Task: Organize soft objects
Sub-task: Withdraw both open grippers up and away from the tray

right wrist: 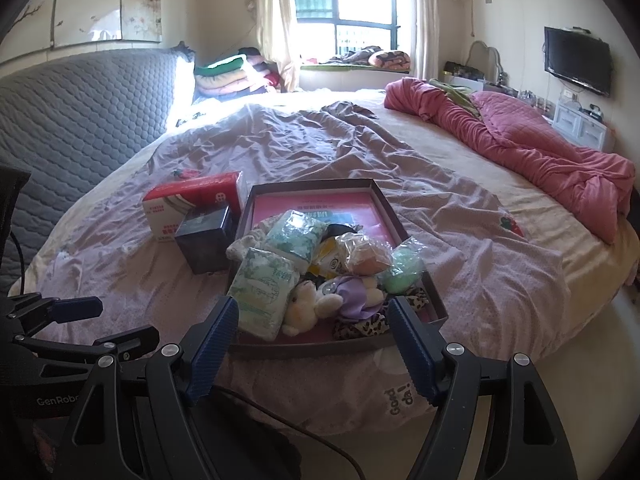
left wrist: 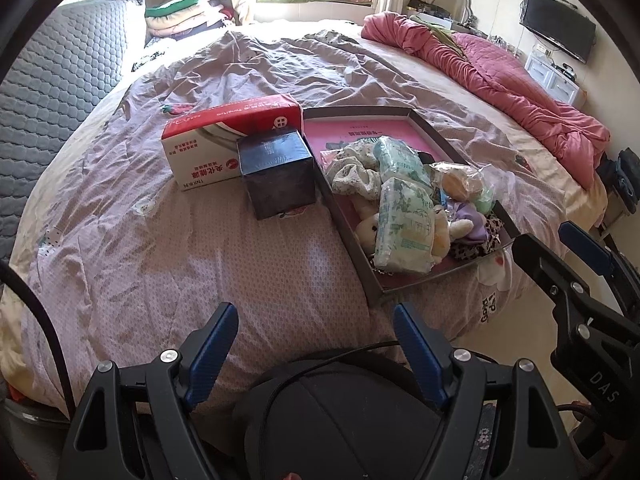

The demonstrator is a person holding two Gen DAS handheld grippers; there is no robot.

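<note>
A wide bed point(right wrist: 320, 152) covered with a rumpled lilac sheet fills the room; a window point(right wrist: 344, 4) stands beyond its far edge, a grey quilted headboard point(right wrist: 80, 112) on the left, and a wall television point(right wrist: 578, 60) on the right. A bunched pink quilt point(right wrist: 540, 148) lies along the bed's right side.

The landmark is the shallow dark tray point(right wrist: 436, 300) with a pink floor, resting on the sheet near the bed's front edge. Piled inside it are the soft things: two green-printed tissue packs point(right wrist: 262, 292), one cream plush toy point(right wrist: 308, 304), a lilac cloth point(right wrist: 354, 292), a leopard-print cloth point(right wrist: 360, 326), a floral cloth and some bagged items. Just left of the tray sit one red-and-white box point(left wrist: 224, 136) and, touching it in front, one dark cube box point(left wrist: 278, 172).

The left gripper point(left wrist: 314, 320) hovers spread wide and empty over bare sheet, in front of the tray. The right gripper point(right wrist: 312, 318) hangs spread wide too, empty, at the tray's near rim.
</note>
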